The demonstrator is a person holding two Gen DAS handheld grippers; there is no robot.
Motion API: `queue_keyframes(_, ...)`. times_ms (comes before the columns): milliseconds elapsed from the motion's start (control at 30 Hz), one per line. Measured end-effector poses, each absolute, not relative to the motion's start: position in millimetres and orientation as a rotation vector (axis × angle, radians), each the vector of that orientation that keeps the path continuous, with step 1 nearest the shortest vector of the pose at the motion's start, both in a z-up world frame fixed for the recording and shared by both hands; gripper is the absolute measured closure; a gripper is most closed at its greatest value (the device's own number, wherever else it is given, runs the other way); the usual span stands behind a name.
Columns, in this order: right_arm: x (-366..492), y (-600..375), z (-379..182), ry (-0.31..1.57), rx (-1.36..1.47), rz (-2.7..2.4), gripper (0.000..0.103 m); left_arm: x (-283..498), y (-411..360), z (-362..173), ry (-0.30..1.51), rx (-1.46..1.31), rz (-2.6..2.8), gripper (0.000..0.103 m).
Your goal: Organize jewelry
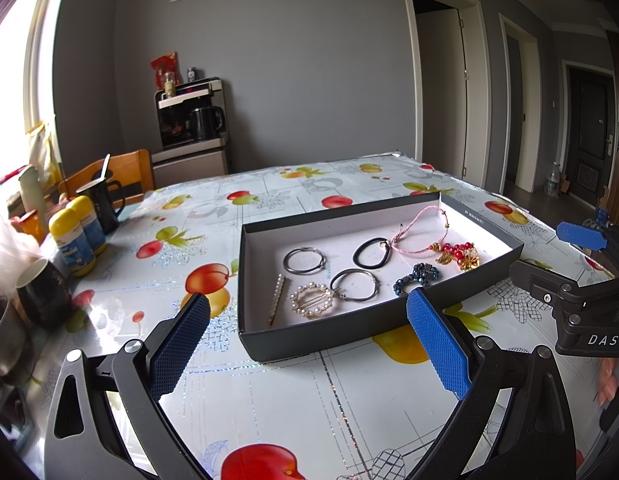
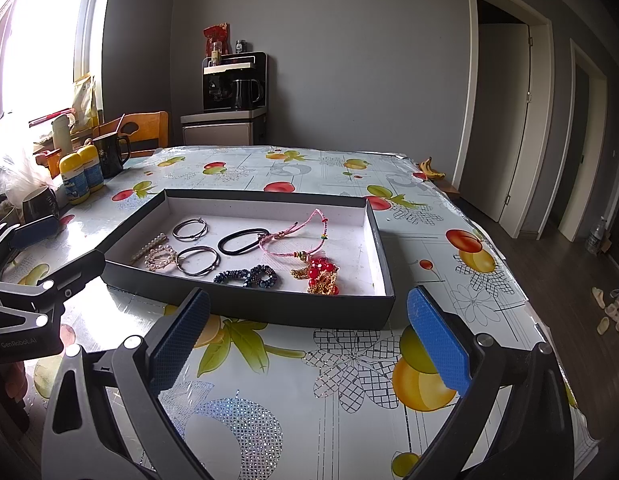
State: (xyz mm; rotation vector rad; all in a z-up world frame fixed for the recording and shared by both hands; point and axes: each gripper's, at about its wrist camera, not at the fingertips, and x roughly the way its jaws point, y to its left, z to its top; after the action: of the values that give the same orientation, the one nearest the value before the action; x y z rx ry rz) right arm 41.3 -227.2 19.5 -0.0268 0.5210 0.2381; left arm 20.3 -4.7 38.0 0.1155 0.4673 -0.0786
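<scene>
Jewelry in dark box [image 1: 349,344], both tongs (left [image 1: 309,308], right [image 2: 309,304]) spread wide

The left view's right edge cuts off the right gripper [image 1: 589,272]. The tray's near wall [image 2: 245,304] hides its floor's front strip.

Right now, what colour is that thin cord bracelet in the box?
Pink, with a few tiny coloured beads; the cord bracelet shows best in the right wrist view.

Tray: shallow dark box lid [image 1: 245,280] with white inside, flat on the table.
Left end: two metal hoops [image 1: 304,260], pearl hair clip [image 1: 277,298], round pearl brooch [image 1: 311,300].
Middle: black hair tie [image 1: 371,253], dark beaded bracelet [image 1: 416,276].
Right: pink cord bracelet [image 1: 423,229], red-and-gold beaded piece [image 1: 457,255].
</scene>
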Motion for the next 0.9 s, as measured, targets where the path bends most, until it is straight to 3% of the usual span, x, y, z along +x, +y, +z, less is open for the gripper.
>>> queue_keyframes(900, 41.4, -227.1, 19.9, 0.521, -0.026, 0.238, 0.005, 22.1, -3.1, 32.8, 0.485, 0.107, -0.099, 0.003)
